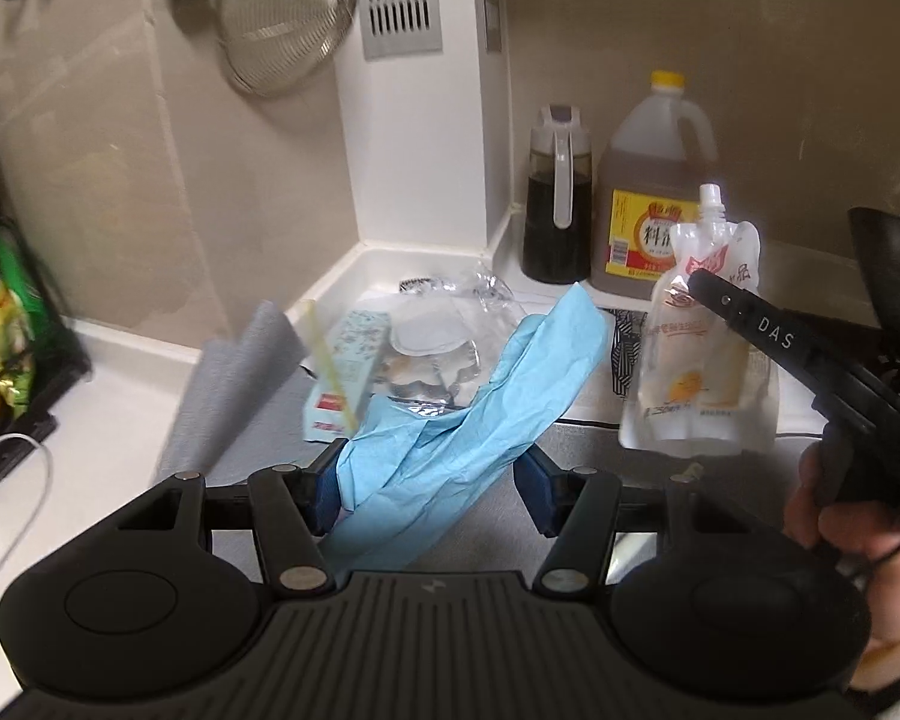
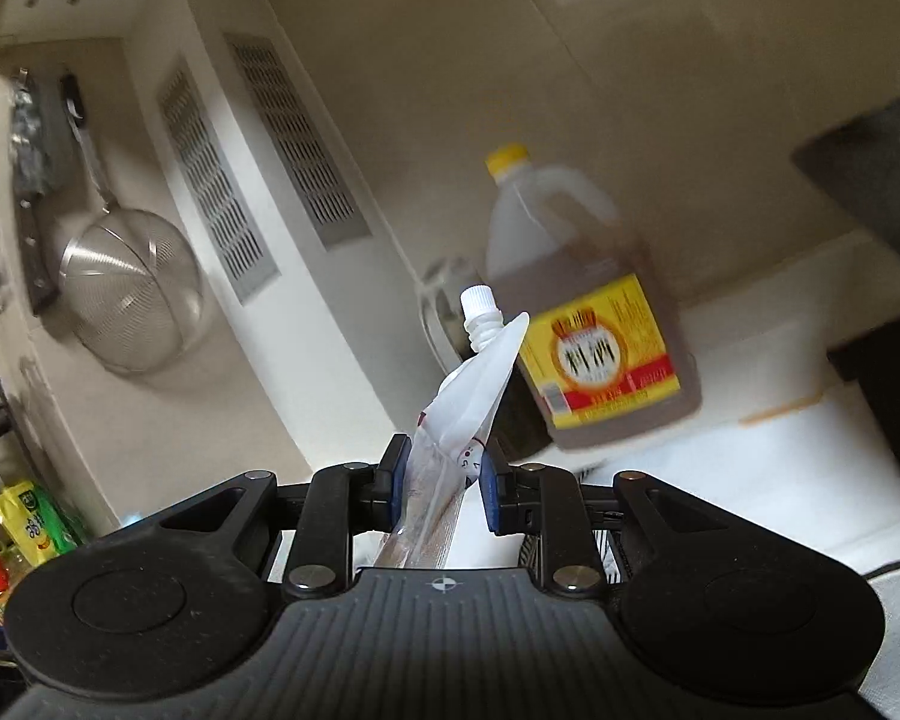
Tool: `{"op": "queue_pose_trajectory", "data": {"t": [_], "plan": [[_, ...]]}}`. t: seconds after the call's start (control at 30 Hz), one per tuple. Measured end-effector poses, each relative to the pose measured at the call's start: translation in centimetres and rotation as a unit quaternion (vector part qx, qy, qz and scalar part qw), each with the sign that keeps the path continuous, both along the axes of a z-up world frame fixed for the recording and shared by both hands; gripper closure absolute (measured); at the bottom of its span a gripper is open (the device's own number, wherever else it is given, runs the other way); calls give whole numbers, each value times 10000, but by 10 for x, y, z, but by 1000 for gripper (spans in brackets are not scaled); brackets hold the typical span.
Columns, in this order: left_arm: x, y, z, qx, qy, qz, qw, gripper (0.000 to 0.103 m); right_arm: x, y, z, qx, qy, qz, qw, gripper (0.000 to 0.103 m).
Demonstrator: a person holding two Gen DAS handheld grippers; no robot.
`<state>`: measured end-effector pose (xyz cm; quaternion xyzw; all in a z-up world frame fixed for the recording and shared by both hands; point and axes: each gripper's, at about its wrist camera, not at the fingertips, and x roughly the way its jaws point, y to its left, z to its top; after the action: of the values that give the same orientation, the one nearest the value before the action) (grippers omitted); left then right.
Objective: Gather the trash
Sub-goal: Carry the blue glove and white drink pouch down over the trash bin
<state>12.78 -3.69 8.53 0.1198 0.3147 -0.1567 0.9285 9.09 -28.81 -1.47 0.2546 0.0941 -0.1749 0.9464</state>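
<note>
Left wrist, grip: left hand-held gripper (image 1: 432,483) clamped on a crumpled blue sheet (image 1: 480,402), lifted off the tabletop (image 1: 108,420).
Left wrist, hidden: the sheet covers part of a foil wrapper (image 1: 426,378) and a small carton (image 1: 345,372); clear plastic scraps (image 1: 480,291) behind are hard to make out.
Left wrist, room: the trash sits in a wall corner; a dark bottle (image 1: 557,204) and an oil jug (image 1: 654,198) stand at the back edge.
Left wrist, extra: a hand (image 1: 840,516) carries the right tool; a white spout pouch (image 1: 699,330) hangs from its fingers (image 1: 744,315).
Right wrist, grip: right hand-held gripper (image 2: 441,477) pinched on the pouch (image 2: 468,390), spout up.
Right wrist, blur: jug (image 2: 588,324) smeared; a strainer (image 2: 129,288) hangs on the wall.
</note>
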Motion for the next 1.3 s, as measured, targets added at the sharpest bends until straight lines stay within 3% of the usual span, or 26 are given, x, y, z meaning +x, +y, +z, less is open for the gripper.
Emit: {"op": "queue_pose_trajectory", "data": {"t": [0.2, 0.4, 0.73, 1.1, 1.3], "plan": [[-46, 17, 24, -121, -290, -38, 9995, 39, -37, 11, 30, -63, -77, 166, 9998, 77], [-88, 43, 42, -279, -518, 40, 9983, 39, -83, 38, 63, -451, -158, 554, 9973, 77], [-172, 101, 58, -363, -722, 275, 9964, 39, -163, 86, 97, -704, -42, 1223, 9900, 77], [-287, 163, 17, -266, -363, 429, 9981, 39, -243, 134, 90, -872, 549, 2035, 9736, 77], [-324, 180, -32, -197, 263, 600, 9977, 39, -268, 160, 59, -747, 1208, 2469, 9586, 77]]}}
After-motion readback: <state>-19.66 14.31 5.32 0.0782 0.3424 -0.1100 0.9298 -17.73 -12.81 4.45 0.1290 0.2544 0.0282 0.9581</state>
